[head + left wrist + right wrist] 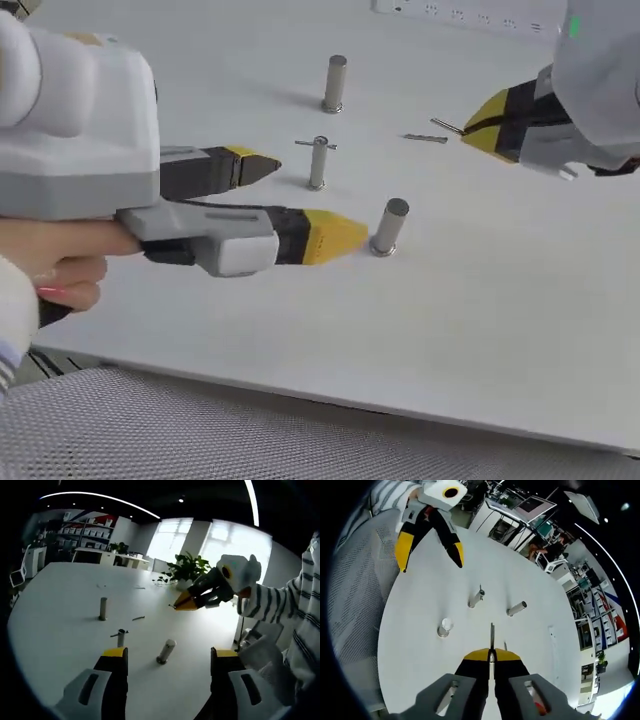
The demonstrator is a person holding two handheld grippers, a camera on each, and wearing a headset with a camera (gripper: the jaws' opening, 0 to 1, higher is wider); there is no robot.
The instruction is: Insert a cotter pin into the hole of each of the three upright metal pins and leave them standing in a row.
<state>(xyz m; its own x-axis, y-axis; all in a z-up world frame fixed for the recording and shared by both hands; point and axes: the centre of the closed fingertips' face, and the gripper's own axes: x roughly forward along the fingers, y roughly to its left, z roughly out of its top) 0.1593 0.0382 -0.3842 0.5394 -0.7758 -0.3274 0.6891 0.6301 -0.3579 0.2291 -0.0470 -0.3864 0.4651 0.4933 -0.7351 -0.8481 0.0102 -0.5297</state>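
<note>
Three upright metal pins stand in a slanted row on the white table (500, 320): a far pin (335, 83), a middle pin (318, 162) with a cotter pin through its top, and a near pin (388, 227). My left gripper (312, 200) is open, with the middle pin between its jaw tips and one tip beside the near pin (166, 651). At the far right my right gripper (470, 130) is shut on a cotter pin (491, 635) that sticks out past its tips. A loose cotter pin (427, 138) lies on the table just left of it.
A white power strip (470, 15) lies along the table's far edge. A grey mesh chair back (150, 425) sits below the near edge. A hand (60, 260) holds the left gripper. The table right of the pins is bare.
</note>
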